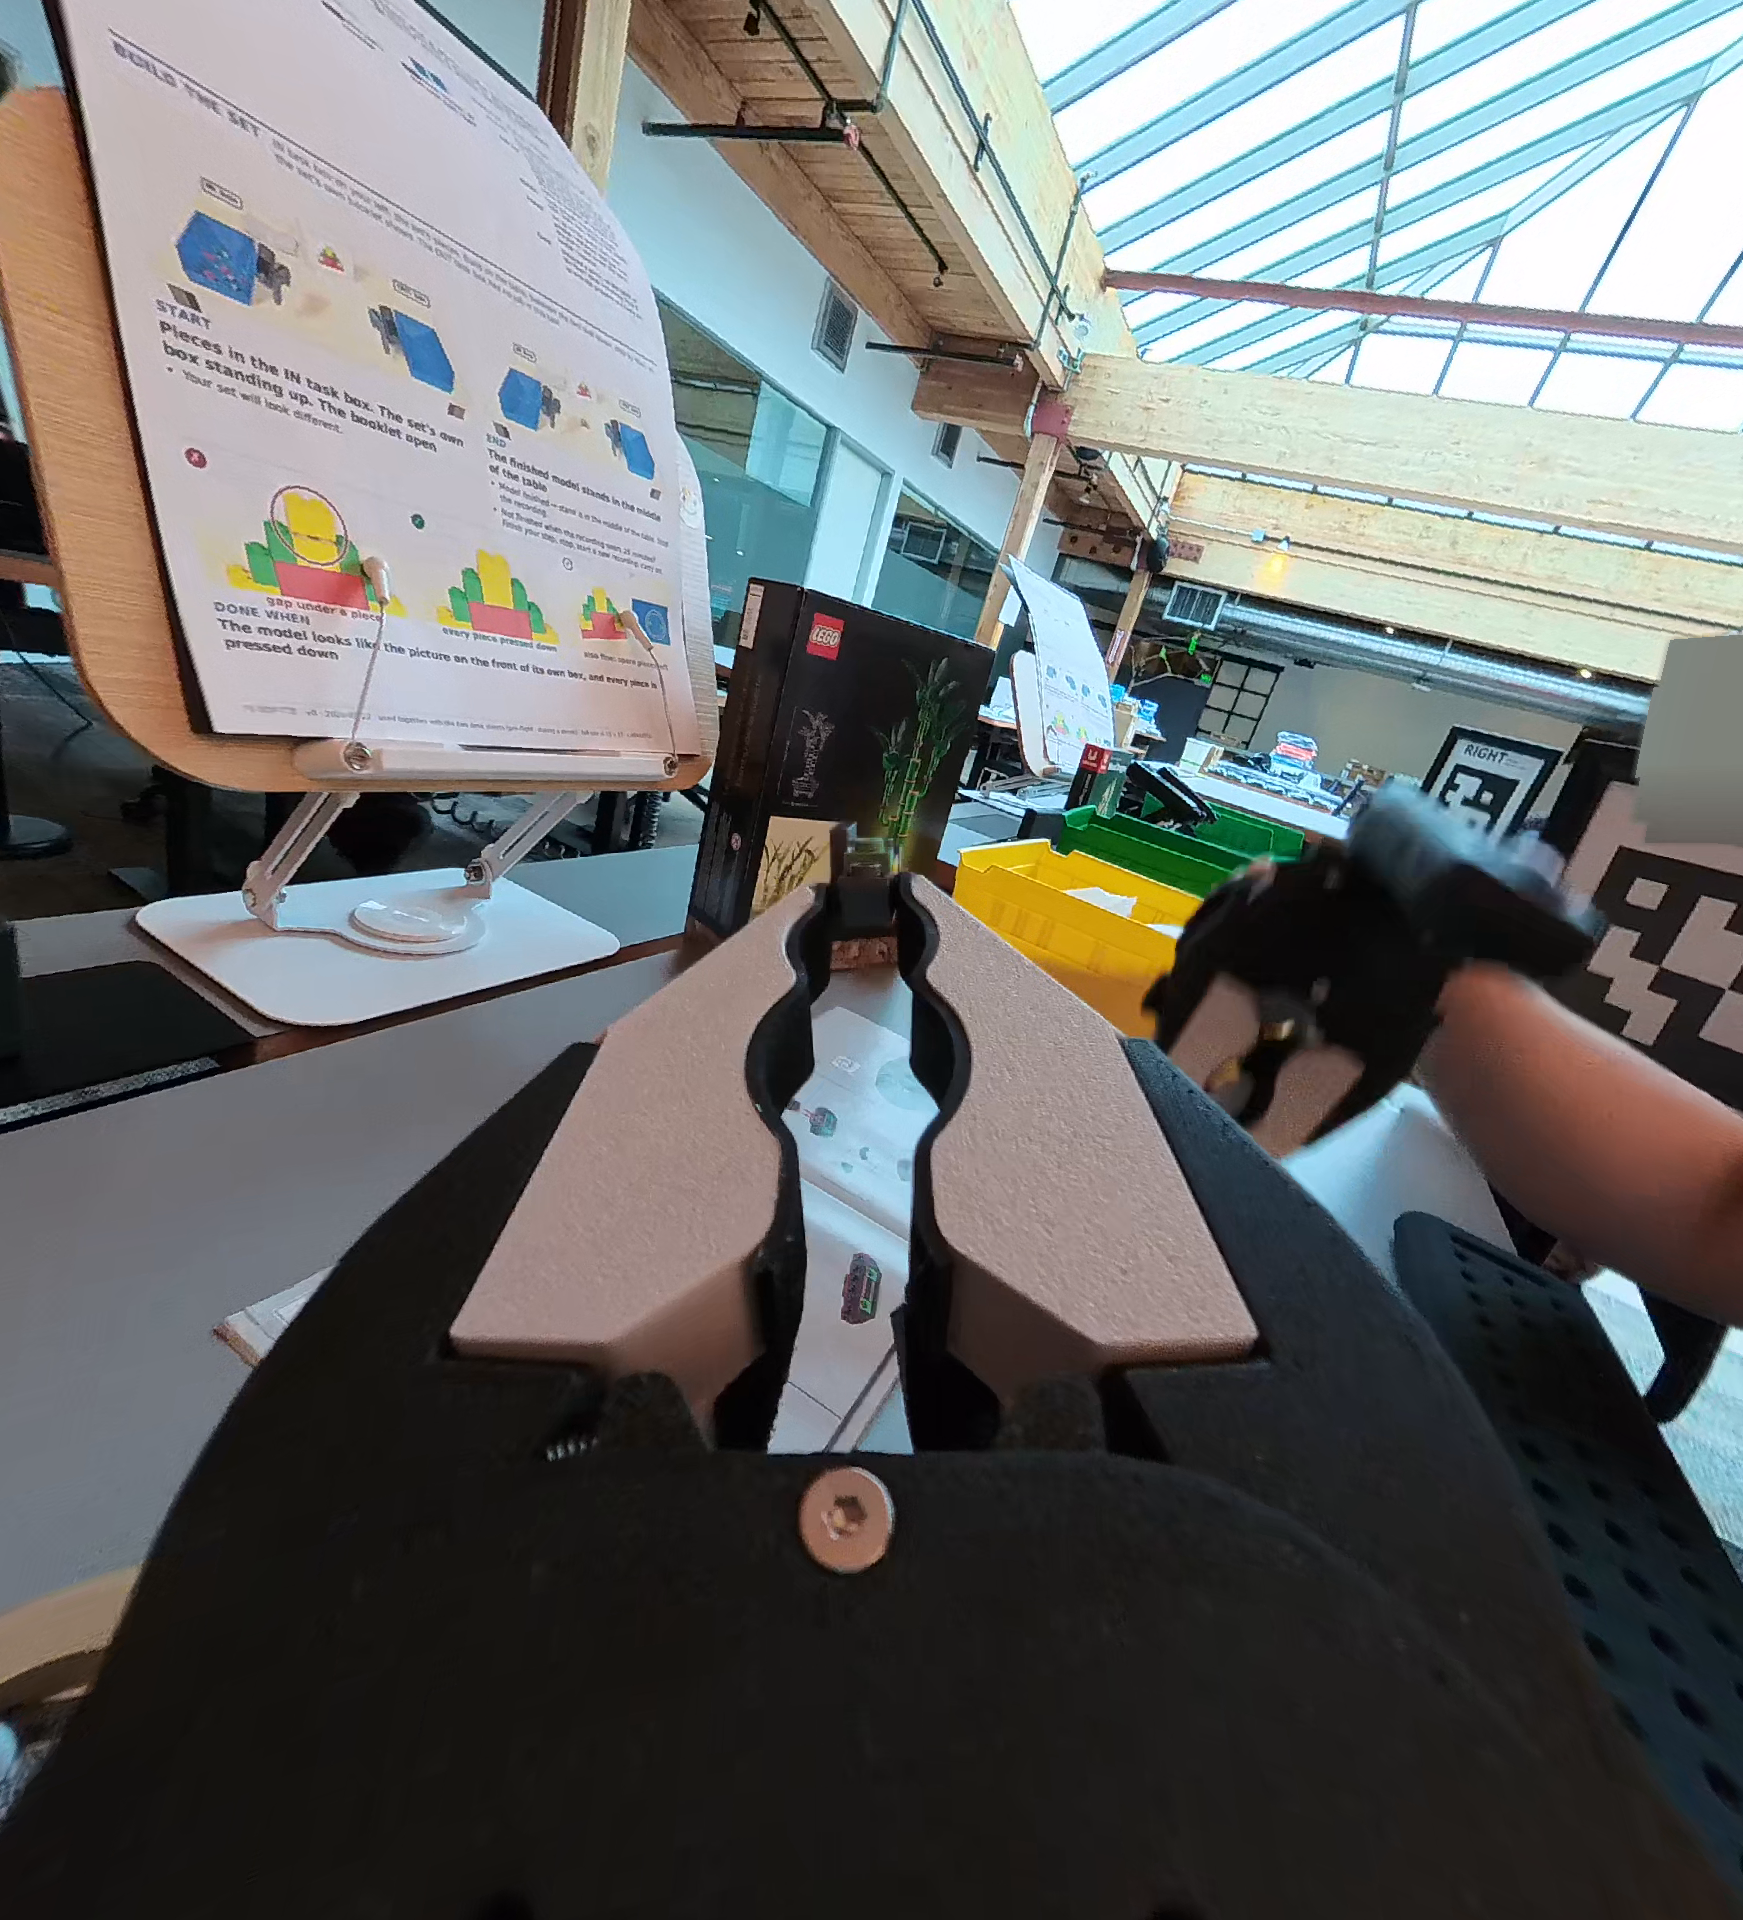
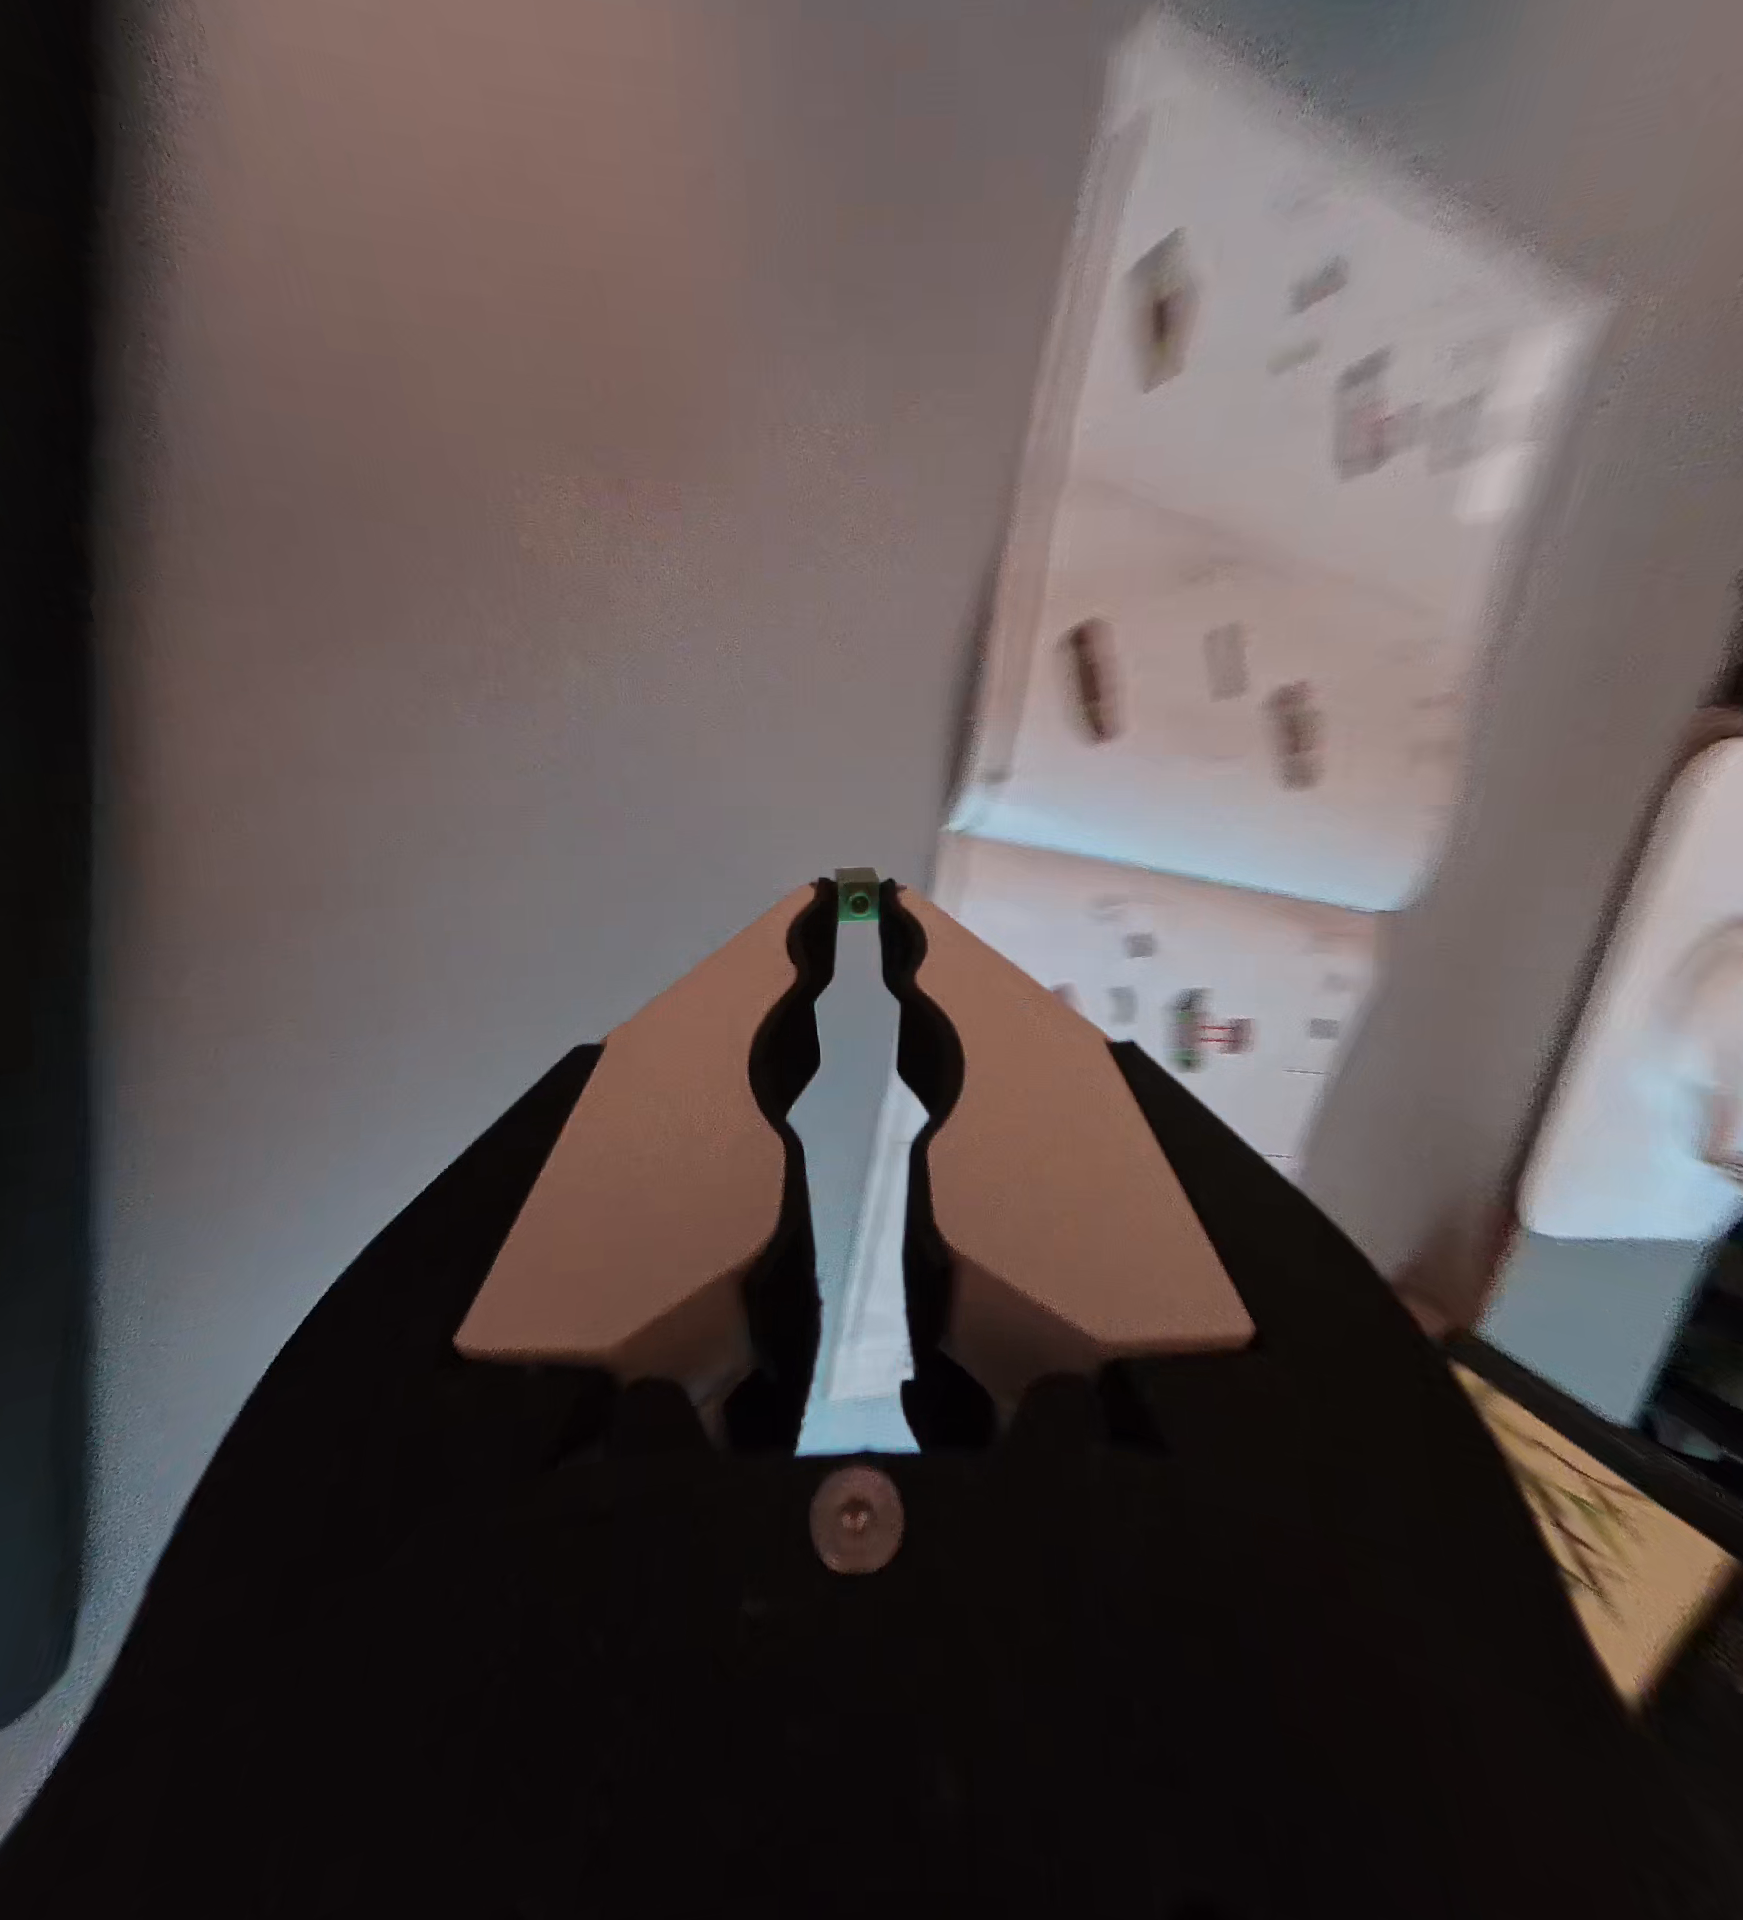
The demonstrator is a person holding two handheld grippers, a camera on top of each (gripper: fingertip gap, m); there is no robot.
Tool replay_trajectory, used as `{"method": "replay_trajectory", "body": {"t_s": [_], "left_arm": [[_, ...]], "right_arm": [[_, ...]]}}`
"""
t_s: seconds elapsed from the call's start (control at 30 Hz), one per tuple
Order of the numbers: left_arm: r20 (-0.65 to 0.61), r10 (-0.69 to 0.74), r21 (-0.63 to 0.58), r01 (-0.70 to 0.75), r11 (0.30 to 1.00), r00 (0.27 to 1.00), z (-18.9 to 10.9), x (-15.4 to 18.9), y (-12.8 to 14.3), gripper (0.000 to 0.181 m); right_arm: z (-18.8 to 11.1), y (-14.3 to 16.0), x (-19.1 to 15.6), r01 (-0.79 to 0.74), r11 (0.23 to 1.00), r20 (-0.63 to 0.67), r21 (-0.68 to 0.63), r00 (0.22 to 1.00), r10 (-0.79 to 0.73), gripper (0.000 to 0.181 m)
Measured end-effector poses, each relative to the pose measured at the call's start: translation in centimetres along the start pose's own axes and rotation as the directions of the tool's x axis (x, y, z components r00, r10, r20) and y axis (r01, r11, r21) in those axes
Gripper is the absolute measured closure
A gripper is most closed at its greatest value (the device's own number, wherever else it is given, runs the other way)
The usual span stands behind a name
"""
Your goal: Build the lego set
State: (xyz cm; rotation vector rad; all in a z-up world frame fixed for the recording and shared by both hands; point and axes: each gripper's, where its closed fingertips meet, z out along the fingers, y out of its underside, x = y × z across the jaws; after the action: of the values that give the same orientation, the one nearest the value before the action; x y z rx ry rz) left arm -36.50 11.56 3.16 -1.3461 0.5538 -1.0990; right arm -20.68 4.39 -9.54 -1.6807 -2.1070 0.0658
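My left tongs [image 1: 862,914] are clamped at the tips on a small dark assembly [image 1: 863,883], held up above the surface [image 1: 171,1226] with the open booklet [image 1: 862,1122] lying below them. My right tongs [image 2: 859,902] pinch a tiny green piece [image 2: 858,900] at their very tips; that view is smeared by motion, with the booklet [image 2: 1262,644] beneath. In the left view the right tongs [image 1: 1251,1081] sit off to the right, well apart from the assembly. The set box [image 1: 836,748] stands at the far edge beside a yellow bin [image 1: 1043,904] and a green bin [image 1: 1158,842].

Judgement: the step in hand is mating the green piece to the assembly. To do it well I would hold the left steady, bring the right in slowly, square the studs before pressing (the grip on the piece is shallow, so a skewed push could flick it out), and check against the booklet.
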Motion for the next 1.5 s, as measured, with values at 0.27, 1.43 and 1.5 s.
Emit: {"method": "replay_trajectory", "body": {"t_s": [0.27,1.43,1.5], "left_arm": [[-0.167,0.057,-0.154,-0.083,0.985,0.984,2.5,3.5,4.4,0.172],[-0.328,-0.012,-0.028,0.003,1.0,0.945,2.0,8.3,0.6,0.172],[-0.343,-0.05,-0.031,0.042,0.999,0.938,1.9,8.4,0.4,0.172]], "right_arm": [[-9.1,-8.5,6.3,-0.036,0.927,-0.041,0.374,0.998,0.056,0.174],[-9.2,-13.7,7.3,-0.239,0.967,0.285,0.086,0.936,0.206,0.175],[-9.2,-13.8,7.3,-0.262,0.963,0.308,0.07,0.924,0.229,0.175]]}}
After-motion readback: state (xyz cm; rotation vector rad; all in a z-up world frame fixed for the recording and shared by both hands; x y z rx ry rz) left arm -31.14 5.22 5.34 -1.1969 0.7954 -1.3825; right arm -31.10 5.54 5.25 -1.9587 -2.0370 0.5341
